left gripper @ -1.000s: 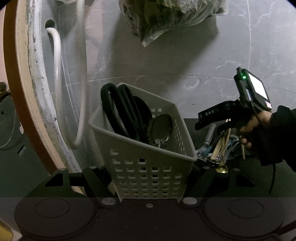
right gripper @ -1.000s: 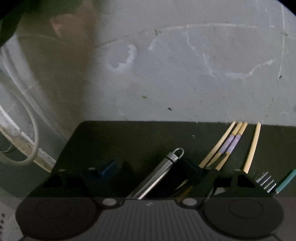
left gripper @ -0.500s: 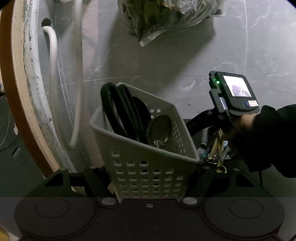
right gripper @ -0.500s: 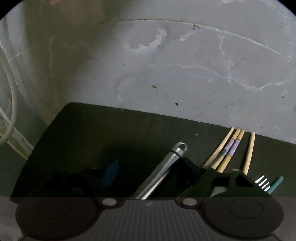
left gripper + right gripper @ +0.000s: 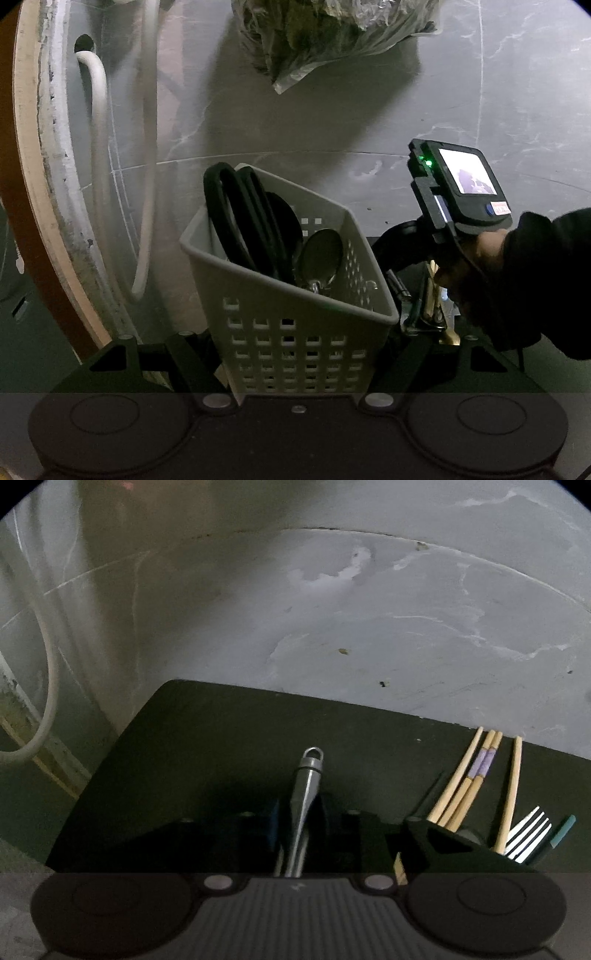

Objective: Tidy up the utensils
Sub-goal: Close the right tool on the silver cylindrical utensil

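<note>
My left gripper [image 5: 295, 343] is shut on a white perforated basket [image 5: 258, 266], one finger on each side. The basket holds black-handled scissors [image 5: 236, 214] and a metal spoon [image 5: 321, 254]. To its right a hand holds my right gripper [image 5: 424, 314] down over a pile of utensils on a dark mat [image 5: 203, 757]. In the right wrist view the right gripper [image 5: 299, 819] straddles a metal utensil handle [image 5: 308, 775] with a ring at its end. Its jaws are closing, with narrow dark gaps still showing beside the handle. Wooden chopsticks [image 5: 465, 779] and a fork [image 5: 528, 830] lie to the right.
A plastic bag of greens [image 5: 325, 33] lies at the back of the grey marble top. A white hose [image 5: 99, 147] loops along the table's wooden rim [image 5: 22, 184] on the left. A teal-handled utensil [image 5: 561, 830] lies beside the fork.
The right gripper moved left towards the basket and tilted lower over the pile. Its jaws narrowed around the metal handle, which now sits centred between them. The basket stays gripped and still.
</note>
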{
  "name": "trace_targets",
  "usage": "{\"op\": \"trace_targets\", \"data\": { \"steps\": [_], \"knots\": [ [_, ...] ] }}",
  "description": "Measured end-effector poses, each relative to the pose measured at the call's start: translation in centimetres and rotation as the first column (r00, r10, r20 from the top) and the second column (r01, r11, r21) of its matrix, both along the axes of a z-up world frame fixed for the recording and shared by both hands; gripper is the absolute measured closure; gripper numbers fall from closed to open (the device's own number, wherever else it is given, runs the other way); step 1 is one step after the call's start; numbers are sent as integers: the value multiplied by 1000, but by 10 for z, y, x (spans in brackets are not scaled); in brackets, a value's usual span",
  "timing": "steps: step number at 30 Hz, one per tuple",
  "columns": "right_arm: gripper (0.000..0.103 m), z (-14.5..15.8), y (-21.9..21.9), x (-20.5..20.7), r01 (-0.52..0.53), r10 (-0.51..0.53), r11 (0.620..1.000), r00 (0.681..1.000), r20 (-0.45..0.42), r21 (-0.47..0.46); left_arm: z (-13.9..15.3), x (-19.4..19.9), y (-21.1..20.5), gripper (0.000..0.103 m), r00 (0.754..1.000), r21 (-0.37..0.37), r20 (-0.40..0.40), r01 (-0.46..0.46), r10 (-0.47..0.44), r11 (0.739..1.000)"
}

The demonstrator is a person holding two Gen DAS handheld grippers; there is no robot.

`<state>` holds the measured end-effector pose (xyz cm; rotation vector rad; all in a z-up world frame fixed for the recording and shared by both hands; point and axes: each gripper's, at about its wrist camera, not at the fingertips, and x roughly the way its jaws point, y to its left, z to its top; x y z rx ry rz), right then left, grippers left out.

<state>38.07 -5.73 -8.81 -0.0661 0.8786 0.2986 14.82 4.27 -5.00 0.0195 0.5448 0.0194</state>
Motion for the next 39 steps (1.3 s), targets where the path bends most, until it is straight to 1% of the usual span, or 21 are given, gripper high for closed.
{"op": "trace_targets", "data": {
  "steps": [1, 2, 3, 6, 9, 12, 16, 19, 21, 28, 33, 39],
  "knots": [
    [68, 0, 2, 1, -2, 2, 1000, 1000, -4, -12, 0, 0, 1, 26, 1000, -1, 1, 5, -5, 1000],
    [73, 0, 4, 2, -1, 1, 1000, 1000, -3, -22, 0, 0, 1, 26, 1000, -1, 2, 9, -9, 1000],
    [81, 0, 5, 0, 9, -9, 1000, 1000, 2, -25, 0, -1, 2, 26, 1000, 0, 2, 14, -14, 1000],
    [83, 0, 1, -2, 26, -26, 1000, 1000, 1, 6, 0, -1, 4, 26, 1000, 3, 5, 28, -28, 1000],
    [84, -1, -11, -4, 47, -46, 995, 999, -22, 87, -1, 0, 6, 26, 999, 1, 7, 40, -40, 999],
    [84, 1, -29, -14, 85, -82, 977, 996, -26, 195, -1, -1, 7, 26, 999, 2, 11, 53, -53, 999],
    [84, 10, -53, -35, 86, -97, 942, 995, 18, 325, -2, 0, 10, 26, 997, 5, 13, 72, -72, 997],
    [84, 19, -68, -53, 64, -105, 909, 992, 76, 411, -2, 1, 12, 26, 996, 6, 14, 88, -88, 996],
    [84, 25, -76, -65, 53, -115, 890, 987, 112, 453, -2, 1, 13, 26, 995, 9, 15, 99, -99, 995],
    [84, 39, -97, -91, 50, -165, 853, 970, 178, 519, -3, 3, 15, 26, 990, 30, 16, 136, -137, 990],
    [84, 47, -104, -105, 50, -189, 844, 959, 209, 534, -3, 4, 16, 26, 988, 33, 16, 153, -154, 988],
    [84, 63, -108, -119, 45, -208, 842, 947, 247, 537, -3, 5, 18, 26, 987, 31, 18, 162, -162, 986]
  ]
}}
